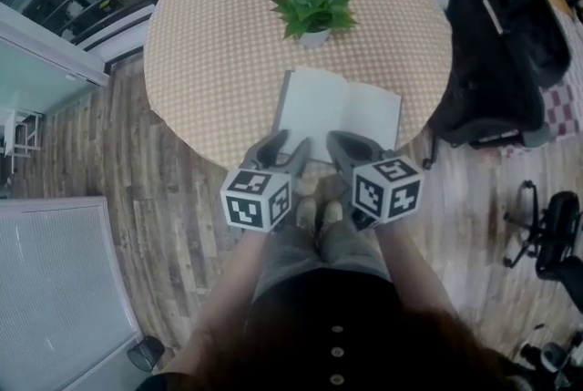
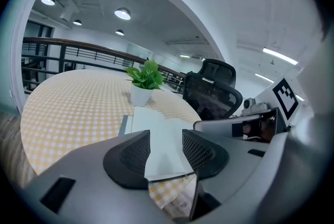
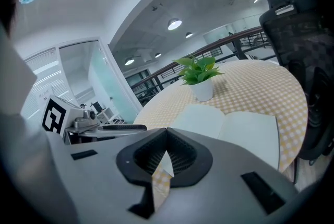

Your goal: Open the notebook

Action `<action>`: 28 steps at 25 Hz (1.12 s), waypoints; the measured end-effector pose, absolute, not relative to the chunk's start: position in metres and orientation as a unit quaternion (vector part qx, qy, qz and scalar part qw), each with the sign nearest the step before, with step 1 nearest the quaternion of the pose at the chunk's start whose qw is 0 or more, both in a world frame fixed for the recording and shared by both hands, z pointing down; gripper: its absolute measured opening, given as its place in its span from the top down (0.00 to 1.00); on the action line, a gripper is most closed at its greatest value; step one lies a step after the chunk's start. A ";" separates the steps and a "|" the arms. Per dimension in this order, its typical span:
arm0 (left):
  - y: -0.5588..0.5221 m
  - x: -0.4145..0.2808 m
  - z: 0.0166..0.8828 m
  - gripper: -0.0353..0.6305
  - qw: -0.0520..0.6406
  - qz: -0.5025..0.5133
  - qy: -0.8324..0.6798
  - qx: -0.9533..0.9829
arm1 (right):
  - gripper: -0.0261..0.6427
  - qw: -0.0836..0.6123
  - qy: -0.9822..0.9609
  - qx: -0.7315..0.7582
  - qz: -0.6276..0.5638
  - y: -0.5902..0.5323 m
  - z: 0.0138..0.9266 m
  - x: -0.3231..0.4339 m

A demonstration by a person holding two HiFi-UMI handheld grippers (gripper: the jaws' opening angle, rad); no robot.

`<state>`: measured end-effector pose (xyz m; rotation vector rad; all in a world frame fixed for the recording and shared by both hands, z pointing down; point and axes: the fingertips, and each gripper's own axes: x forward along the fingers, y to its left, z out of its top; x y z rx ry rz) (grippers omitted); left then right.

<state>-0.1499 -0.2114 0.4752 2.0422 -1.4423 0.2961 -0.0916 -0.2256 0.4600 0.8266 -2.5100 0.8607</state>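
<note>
A white-paged notebook (image 1: 339,111) lies open and flat at the near edge of a round, orange-checked table (image 1: 209,52), its spine running away from the person. Both grey tools hover just short of it, about equally near. The left gripper (image 1: 284,150) has its jaws spread and empty; the right gripper (image 1: 351,148) has its tips pressed together on nothing.

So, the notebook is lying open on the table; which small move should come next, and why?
Probably just draw both grippers back a little. The notebook lies flat and open on the table. The left gripper is open and empty, and the right gripper is shut on nothing, so the task looks done.
</note>
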 end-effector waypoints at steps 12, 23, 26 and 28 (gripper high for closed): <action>-0.226 -0.101 0.420 0.65 0.245 0.093 -0.489 0.832 | 0.94 0.119 -0.895 0.326 0.281 -0.232 0.407 -0.056; -0.223 -0.068 0.393 0.84 0.210 0.069 -0.456 0.862 | 0.94 0.092 -0.893 0.355 0.260 -0.228 0.386 -0.029; -0.223 -0.064 0.388 0.86 0.204 0.062 -0.454 0.865 | 0.94 0.090 -0.892 0.360 0.258 -0.227 0.385 -0.023; -0.224 -0.063 0.386 0.88 0.201 0.059 -0.453 0.867 | 0.94 0.087 -0.892 0.362 0.256 -0.228 0.384 -0.021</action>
